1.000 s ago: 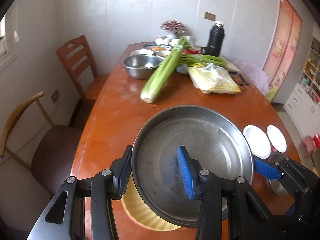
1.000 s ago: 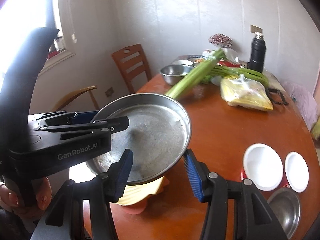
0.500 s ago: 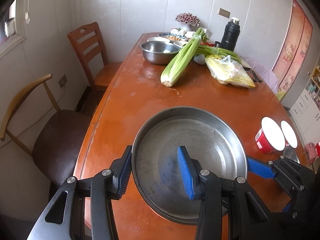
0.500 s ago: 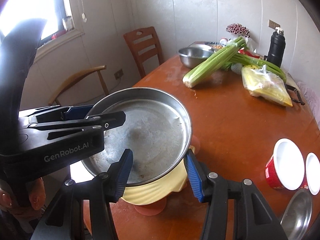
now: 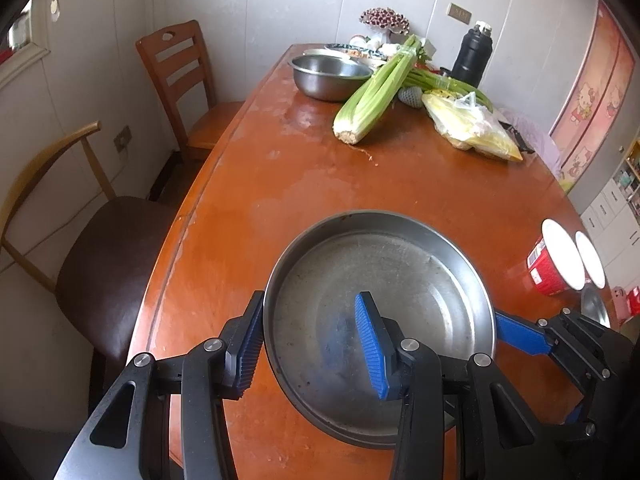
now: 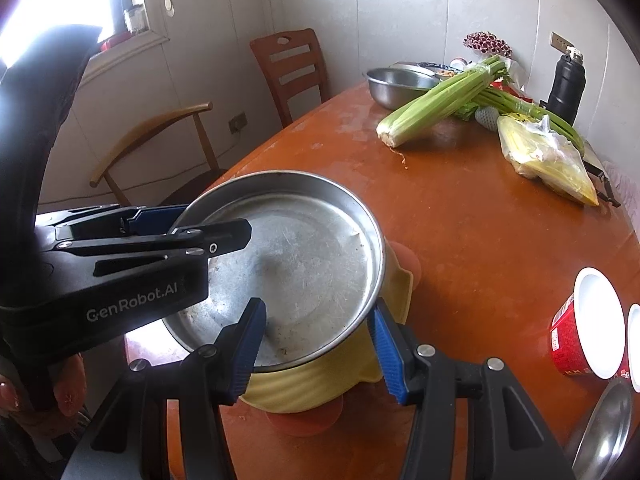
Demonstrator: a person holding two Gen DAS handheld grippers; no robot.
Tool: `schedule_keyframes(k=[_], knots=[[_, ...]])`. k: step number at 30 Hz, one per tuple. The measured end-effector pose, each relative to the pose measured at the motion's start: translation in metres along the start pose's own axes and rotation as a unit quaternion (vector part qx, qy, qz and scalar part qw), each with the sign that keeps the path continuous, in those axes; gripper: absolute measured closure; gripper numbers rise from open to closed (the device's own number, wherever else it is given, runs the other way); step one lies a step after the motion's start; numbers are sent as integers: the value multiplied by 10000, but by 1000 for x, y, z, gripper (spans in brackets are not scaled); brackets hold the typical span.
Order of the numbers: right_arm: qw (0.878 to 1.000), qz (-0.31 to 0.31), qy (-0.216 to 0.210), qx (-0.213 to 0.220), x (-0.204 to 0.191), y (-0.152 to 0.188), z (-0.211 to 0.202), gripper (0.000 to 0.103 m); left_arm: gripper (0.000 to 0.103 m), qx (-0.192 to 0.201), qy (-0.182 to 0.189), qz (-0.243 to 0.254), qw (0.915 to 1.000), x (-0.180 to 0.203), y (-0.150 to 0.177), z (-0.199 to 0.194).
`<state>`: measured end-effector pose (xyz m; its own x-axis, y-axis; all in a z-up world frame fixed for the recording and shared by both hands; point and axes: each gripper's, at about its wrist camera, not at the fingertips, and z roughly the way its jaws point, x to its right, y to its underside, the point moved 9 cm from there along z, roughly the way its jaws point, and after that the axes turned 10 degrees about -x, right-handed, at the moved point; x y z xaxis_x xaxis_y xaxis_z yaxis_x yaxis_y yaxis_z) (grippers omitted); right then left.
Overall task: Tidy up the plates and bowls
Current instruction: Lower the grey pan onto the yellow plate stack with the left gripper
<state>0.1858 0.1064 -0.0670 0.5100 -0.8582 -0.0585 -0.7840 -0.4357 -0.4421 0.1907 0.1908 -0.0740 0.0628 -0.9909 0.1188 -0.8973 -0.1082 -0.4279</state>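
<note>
Left edge: two chairs are standing beside the wooden table (image 5: 304, 184), a dark-seated armchair (image 5: 100, 248) nearer and a slatted wooden chair (image 5: 180, 76) farther back.

Left gripper (image 5: 312, 344): its blue pads are sitting either side of the near-left rim of the steel pan (image 5: 380, 312), one outside the wall, one inside the basin; whether they are pressing the rim cannot be told.

Steel pan: wide, shallow, holding nothing but scuffs and specks. In the right wrist view the pan (image 6: 296, 264) is sitting over a yellow dish (image 6: 320, 380), which is resting on an orange-red dish (image 6: 308, 416), at the near end of the table.

Right gripper (image 6: 316, 344): its fingers are spread, straddling the pan's near-right rim, one pad inside and one outside; contact cannot be told.

Far end: a steel bowl (image 5: 328, 76) is sitting with other dishes behind it, contents unclear. A celery bunch (image 5: 376, 92) is leaning on its rim. Right of that, a plastic bag (image 5: 472, 128) of yellow produce is lying near a black flask (image 5: 472, 58).

Right edge: a red cup (image 6: 576, 332) with a white interior is lying on its side, a second white-rimmed cup (image 6: 634, 340) beside it, and a small steel dish (image 6: 604, 424) nearer the camera.
</note>
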Motion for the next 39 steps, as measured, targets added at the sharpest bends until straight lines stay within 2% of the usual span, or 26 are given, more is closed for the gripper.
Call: schedule_keyframes(k=[19, 39], knots=[[9997, 19, 117, -229, 5, 8, 16, 50, 58, -134, 11, 72, 9999, 5, 6, 13], [9998, -55, 158, -145, 3, 13, 7, 50, 58, -260, 36, 62, 9996, 8, 11, 22]])
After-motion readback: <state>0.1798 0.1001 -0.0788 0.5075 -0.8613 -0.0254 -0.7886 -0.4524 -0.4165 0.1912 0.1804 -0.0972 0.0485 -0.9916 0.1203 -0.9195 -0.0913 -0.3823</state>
